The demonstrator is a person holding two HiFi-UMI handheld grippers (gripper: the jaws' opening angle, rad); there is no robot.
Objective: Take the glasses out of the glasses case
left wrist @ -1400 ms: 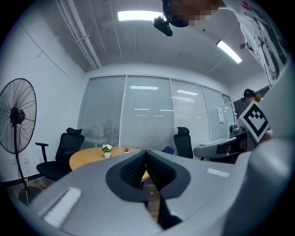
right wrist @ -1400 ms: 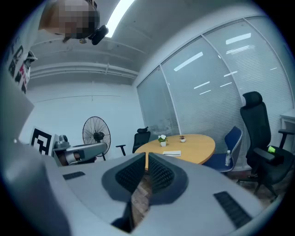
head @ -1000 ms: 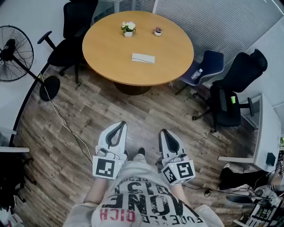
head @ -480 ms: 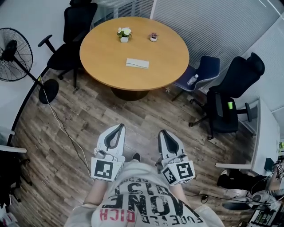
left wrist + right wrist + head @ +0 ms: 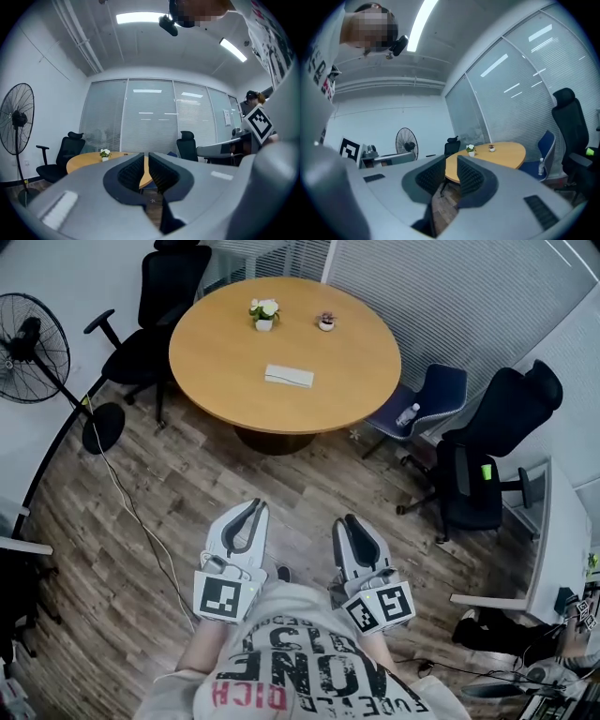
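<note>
Table (image 5: 216,357) sits lower in view now; glasses case (image 5: 289,376) on it.

Glasses case (image 5: 289,376) sitting on table (image 5: 216,343) at 12 o'clock: too small to tell if lid's open. Fan (image 5: 33,343) at 10 getting clipped by left edge. Desk (image 5: 553,540) at 3 running off right edge. Person's shirt (image 5: 300,671) at 6 getting cropped by btm edge.

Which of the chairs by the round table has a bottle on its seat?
The blue chair, right of the round table: a water bottle lies on its seat. The black chairs have none.
</note>
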